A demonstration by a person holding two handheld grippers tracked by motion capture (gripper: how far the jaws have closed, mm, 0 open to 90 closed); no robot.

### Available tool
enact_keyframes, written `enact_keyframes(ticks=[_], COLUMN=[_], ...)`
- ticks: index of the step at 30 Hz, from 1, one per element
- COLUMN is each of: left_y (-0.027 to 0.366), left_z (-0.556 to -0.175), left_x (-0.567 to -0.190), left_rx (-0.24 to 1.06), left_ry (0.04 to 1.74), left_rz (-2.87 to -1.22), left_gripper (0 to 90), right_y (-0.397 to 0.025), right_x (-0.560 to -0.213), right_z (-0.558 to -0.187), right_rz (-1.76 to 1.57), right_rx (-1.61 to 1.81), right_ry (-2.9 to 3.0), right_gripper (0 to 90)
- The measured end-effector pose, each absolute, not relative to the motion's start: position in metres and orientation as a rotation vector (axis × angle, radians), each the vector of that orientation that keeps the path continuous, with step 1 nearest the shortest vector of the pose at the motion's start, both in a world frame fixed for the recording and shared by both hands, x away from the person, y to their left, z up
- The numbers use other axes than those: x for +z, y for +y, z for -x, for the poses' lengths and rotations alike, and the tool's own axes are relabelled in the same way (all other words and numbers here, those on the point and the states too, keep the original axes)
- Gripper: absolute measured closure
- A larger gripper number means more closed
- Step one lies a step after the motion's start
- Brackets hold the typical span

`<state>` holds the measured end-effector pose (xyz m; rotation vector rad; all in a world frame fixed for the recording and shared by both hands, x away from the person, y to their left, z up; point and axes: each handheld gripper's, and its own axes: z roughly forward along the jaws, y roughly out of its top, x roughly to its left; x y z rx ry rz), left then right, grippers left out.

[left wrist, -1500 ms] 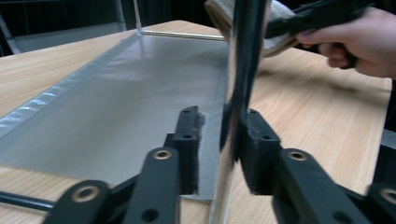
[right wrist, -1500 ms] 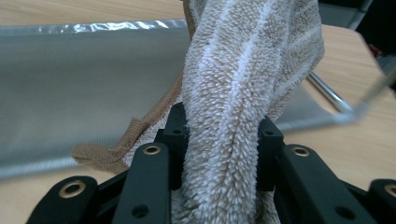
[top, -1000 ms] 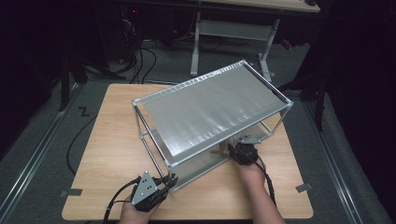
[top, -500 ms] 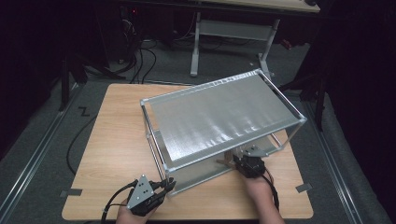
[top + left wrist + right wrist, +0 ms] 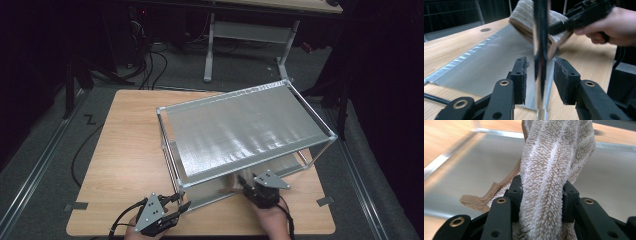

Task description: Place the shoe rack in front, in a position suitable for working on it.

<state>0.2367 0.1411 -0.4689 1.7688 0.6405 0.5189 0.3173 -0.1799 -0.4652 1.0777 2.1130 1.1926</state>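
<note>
A metal two-shelf rack (image 5: 240, 132) stands slanted on the wooden table (image 5: 125, 150). My left gripper (image 5: 182, 202) is at its near left corner. In the left gripper view that gripper (image 5: 540, 67) is open, with the rack's upright corner post (image 5: 541, 37) between its jaws and a gap on each side. My right gripper (image 5: 245, 182) reaches under the top shelf at the rack's near side. It (image 5: 541, 192) is shut on a beige towel (image 5: 551, 157), which hangs down onto the lower shelf (image 5: 474, 170). The towel (image 5: 526, 12) and the right hand (image 5: 604, 27) also show in the left gripper view.
The rack's right end reaches close to the table's right edge (image 5: 327, 200). Bare tabletop lies left of the rack. A desk frame (image 5: 250, 35) and cables (image 5: 145, 60) stand on the dark floor beyond the table. A cable (image 5: 82, 150) trails off the table's left side.
The rack has swung to the right, its right end coming nearer the person. My right gripper with the towel has come nearer the table's front edge. The left gripper has barely shifted.
</note>
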Motion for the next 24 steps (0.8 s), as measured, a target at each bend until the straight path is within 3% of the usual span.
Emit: enact_keyframes(ticks=[10,13,19,24], left_y=[0.147,0.148,0.149,0.147], left_z=[-0.232,-0.231,-0.231,-0.232], left_x=[-0.471,-0.471,-0.471,-0.472], left_rx=[0.525,0.517,0.526,0.521], left_ry=[0.655,0.657,0.658,0.660], left_rz=[-1.752,-1.748,-1.749,-1.745], left_gripper=[64.8,66.9,67.0,66.8], right_y=[-0.108,-0.091,-0.094,-0.095], right_x=[-0.480,-0.488,-0.483,-0.479], right_z=[-0.310,-0.308,-0.306,-0.301], right_rz=[-0.938,-0.916,-0.923,-0.884], right_rx=[1.227,1.213,1.282,1.343], right_ry=[2.294,2.344,2.308,2.252], right_gripper=[59.6,50.8,37.9,40.5])
